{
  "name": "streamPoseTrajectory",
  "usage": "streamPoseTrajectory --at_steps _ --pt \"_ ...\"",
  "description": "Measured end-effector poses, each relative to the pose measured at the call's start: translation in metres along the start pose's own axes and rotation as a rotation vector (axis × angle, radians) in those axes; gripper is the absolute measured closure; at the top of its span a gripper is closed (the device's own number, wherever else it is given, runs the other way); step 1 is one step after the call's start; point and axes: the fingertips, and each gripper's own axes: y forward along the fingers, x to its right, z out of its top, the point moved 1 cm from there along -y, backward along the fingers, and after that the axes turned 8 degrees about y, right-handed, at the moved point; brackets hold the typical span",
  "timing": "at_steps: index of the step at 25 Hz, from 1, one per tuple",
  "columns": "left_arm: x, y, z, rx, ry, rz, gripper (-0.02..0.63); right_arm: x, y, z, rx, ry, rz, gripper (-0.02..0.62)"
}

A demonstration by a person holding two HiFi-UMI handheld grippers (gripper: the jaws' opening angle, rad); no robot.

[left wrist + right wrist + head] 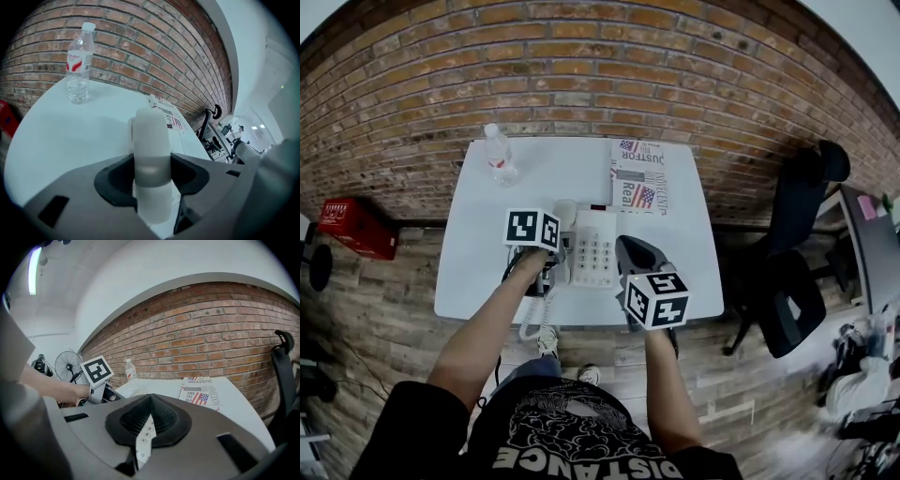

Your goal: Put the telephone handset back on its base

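Right gripper (149, 401), nearest, just right of the telephone base (594, 248): jaws pressed together, holding nothing. Left gripper (152, 165): jaws clamped across the white handset (150, 133), which lies along the base's left side; seating cannot be told. Beyond the base on the table (483, 281): a newspaper (639, 175) and, further left, a capped clear bottle (78, 63), fill level unclear.

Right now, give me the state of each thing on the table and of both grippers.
left gripper: shut on the handset.
right gripper: shut, empty.
telephone base: flat on the table, keypad up.
handset: gripped at the telephone base's left side; seated or not, cannot tell.
cord: coiled, hanging over the table's front edge.
water bottle: upright, capped.
newspaper: folded, lying flat.
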Motion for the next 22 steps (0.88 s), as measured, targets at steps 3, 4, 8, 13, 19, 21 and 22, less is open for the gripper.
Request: streamPoseTrajectory --at_steps 3,4,8,13,19,21,22 --pt "-0.002 0.004 0.001 -0.012 -0.010 0.005 0.387 0.002 0.002 -0.002 -0.006 0.002 0.000 0.594" --pt "-0.002 0.005 0.001 -0.018 -0.017 0.008 0.387 0.003 0.003 -0.002 -0.007 0.003 0.000 0.594" --pt "-0.005 0.011 0.000 -0.038 -0.051 0.016 0.387 0.009 0.006 -0.002 -0.008 0.009 -0.004 0.594" --pt "-0.005 0.012 -0.001 -0.062 -0.056 0.048 0.387 0.014 0.007 -0.004 -0.013 0.020 -0.003 0.594" --pt "-0.006 0.012 -0.002 -0.081 -0.052 0.083 0.387 0.017 0.009 -0.004 -0.019 0.022 0.000 0.594" --pt "-0.006 0.013 -0.002 -0.082 -0.042 0.081 0.385 0.016 0.010 -0.004 -0.019 0.022 0.004 0.594" --pt "-0.006 0.013 -0.002 -0.083 -0.036 0.078 0.384 0.016 0.010 -0.005 -0.020 0.022 0.007 0.594"
